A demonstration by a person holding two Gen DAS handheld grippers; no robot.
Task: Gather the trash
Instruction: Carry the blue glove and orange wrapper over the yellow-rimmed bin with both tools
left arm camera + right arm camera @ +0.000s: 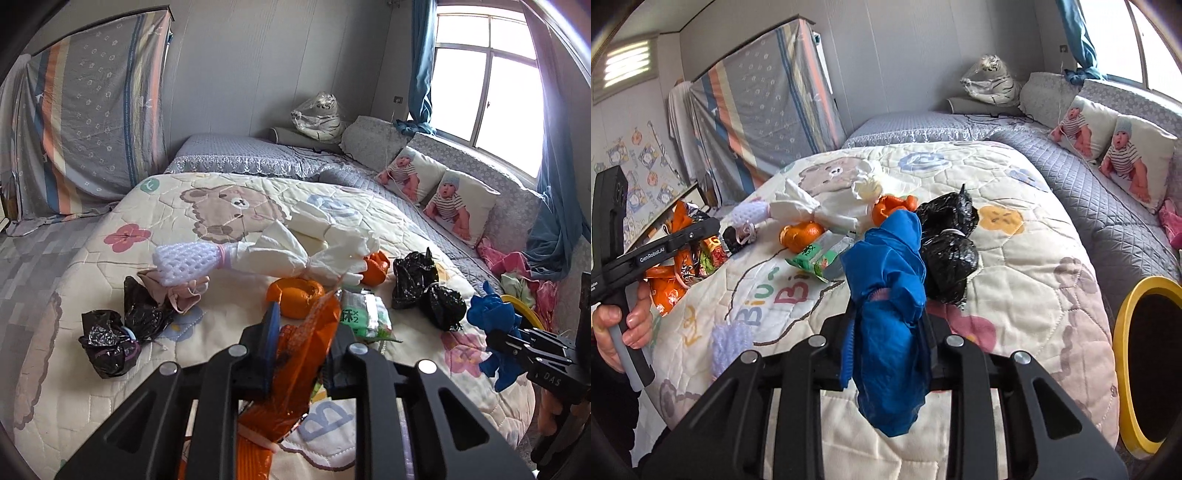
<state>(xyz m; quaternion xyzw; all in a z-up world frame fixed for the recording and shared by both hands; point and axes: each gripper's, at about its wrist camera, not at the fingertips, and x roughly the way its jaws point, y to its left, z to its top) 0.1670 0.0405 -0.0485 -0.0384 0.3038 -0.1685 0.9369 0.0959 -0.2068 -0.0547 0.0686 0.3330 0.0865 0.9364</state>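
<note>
Your right gripper [886, 332] is clamped on a blue plastic bag [890, 295] that hangs limp below the jaws; your left gripper [303, 347] is pinched shut on an orange snack wrapper [299, 369]; so both hands are already loaded, and that's the first risk, since you can't grab anything else without dumping something first. The blue bag looks slippery and only a bunched fold sits between the pads, so I'd guess a quick swing could let it slide out; same deal with the crinkly orange wrapper, which trails down past the fingers and could snag on the quilt [1034, 266].

The yellow-rimmed bin [1123, 332] sits just off the bed edge on your right; its mouth is dark and partly cut off by the frame, so a careless drop might hit the rim and land on the floor.

Further out, the rest of the trash is still on the quilt: a green packet [364, 314], orange peel [295, 295], two black bags [947, 240], white tissue bundles [295, 251], a white foam net [184, 264]; the peel might leave juice on the fabric if you drag it.

Readable stuff: "GenRobot.AI" on the left gripper body in the right view; "DAS" on the right one in the left view; "Biu~Biu" stitched on the quilt; "x2" on the green packet, the rest too small to read.
</note>
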